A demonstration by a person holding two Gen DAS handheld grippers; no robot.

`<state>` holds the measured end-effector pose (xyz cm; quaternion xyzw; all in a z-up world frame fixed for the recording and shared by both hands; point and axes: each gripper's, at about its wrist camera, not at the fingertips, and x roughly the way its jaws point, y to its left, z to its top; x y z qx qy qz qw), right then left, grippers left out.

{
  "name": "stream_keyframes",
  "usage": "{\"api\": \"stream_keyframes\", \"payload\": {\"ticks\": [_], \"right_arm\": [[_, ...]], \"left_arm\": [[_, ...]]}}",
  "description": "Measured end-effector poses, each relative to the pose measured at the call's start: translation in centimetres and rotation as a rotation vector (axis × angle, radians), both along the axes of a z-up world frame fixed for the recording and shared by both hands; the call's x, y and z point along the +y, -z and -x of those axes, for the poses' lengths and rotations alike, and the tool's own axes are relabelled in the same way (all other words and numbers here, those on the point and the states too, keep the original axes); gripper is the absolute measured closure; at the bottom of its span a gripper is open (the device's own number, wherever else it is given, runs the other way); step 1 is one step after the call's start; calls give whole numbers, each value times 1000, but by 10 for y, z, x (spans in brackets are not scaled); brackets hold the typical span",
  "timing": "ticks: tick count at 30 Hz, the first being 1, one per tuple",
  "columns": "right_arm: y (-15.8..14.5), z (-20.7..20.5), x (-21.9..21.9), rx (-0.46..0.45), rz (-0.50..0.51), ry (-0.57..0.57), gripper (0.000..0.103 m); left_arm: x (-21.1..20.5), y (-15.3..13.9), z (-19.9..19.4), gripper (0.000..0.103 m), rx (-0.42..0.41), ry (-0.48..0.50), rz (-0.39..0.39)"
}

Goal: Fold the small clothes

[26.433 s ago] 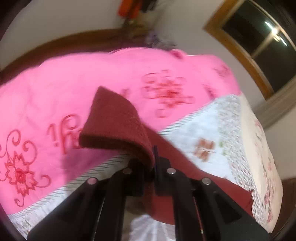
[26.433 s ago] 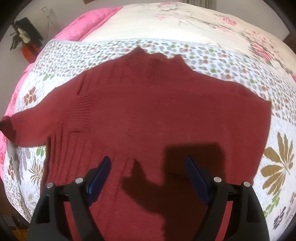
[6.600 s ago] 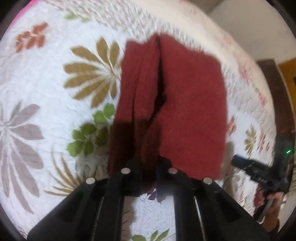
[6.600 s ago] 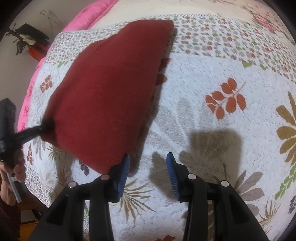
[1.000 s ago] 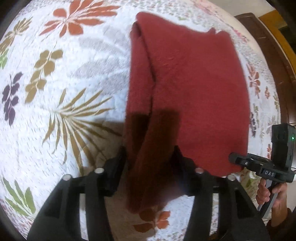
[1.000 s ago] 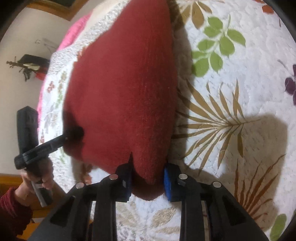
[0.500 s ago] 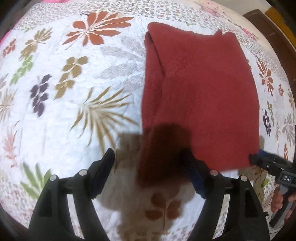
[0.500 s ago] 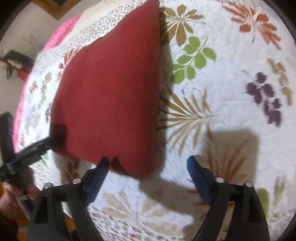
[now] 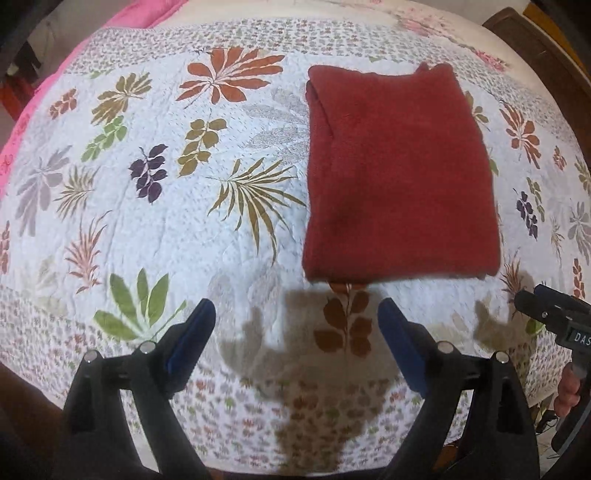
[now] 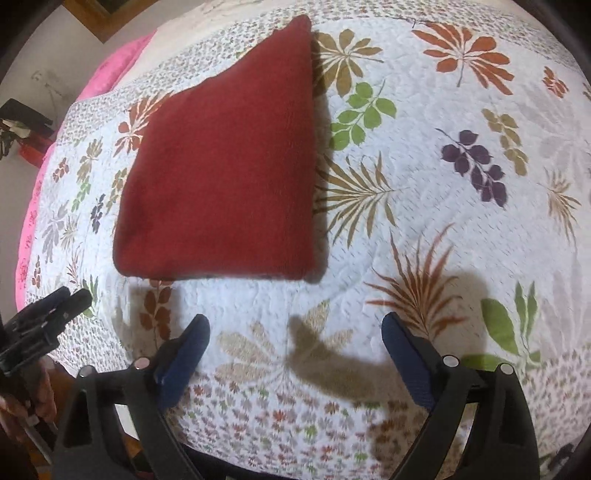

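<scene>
Both corners of the folded garment had been released since the frames of a second before, when each gripper was clamped on its near edge, and both grippers had been drawn back toward the near edge of the bed. The left gripper (image 9: 295,328) was held with its jaws spread wide and nothing between them, hovering over the bare quilt (image 9: 155,221) just short of the dark red sweater (image 9: 399,177). The right gripper (image 10: 295,343) was likewise spread and empty, apart from the cloth.

The sweater (image 10: 225,173) was left as a compact rectangle lying flat on the quilt, set toward the near edge of the bed. Stacked layers could be seen along its left side, and a small bump of cloth poked out at its far right corner.

The fold was judged essentially complete. Some risk remained: the thick knit layers along the left side might spring open, since nothing was pressing them down. If a gripper were brought back to tidy the protruding corner, the top layer could be dragged and the stack skewed. A pink blanket (image 9: 147,18) lay at the far left corner of the bed, well apart.
</scene>
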<state>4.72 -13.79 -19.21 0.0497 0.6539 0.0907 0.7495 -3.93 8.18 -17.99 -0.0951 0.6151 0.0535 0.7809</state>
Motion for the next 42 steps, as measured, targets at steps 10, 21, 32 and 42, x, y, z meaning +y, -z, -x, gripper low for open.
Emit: {"api": "stream_keyframes", "payload": {"ticks": [10, 21, 32, 42], "right_arm": [[-44, 21, 7, -48, 51, -11, 8], [-75, 37, 15, -82, 49, 11, 8], [-96, 47, 29, -107, 42, 12, 8], [-105, 52, 32, -120, 51, 13, 8]], "left_arm": [[-3, -32, 20, 14, -10, -24, -17], [-9, -74, 33, 14, -76, -27, -57], [-15, -97, 43, 14, -91, -23, -83], [-18, -114, 52, 14, -126, -14, -149]]}}
